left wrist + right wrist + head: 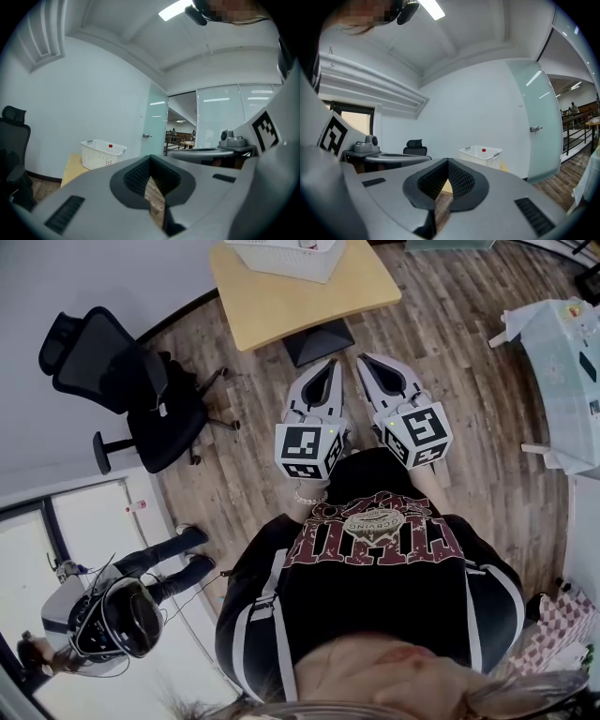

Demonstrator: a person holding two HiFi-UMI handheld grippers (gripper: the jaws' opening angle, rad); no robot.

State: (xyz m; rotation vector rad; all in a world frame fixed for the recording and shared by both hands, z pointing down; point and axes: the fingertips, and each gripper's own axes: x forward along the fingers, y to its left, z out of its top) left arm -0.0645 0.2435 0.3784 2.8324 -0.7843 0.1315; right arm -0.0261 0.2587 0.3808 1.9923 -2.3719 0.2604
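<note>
both jaws together, basket (pixel 281 259) well ahead

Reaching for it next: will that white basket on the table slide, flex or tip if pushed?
The basket looks like thin perforated plastic, so probably light and slightly flexible at the rim. Wide and low on the smooth table, it would likely slide rather than tip. The red-capped thing inside may shift.

Two tongs (pixel 330 364) (pixel 362 360), one basket (pixel 281 257), one chair (pixel 141 395)
</note>
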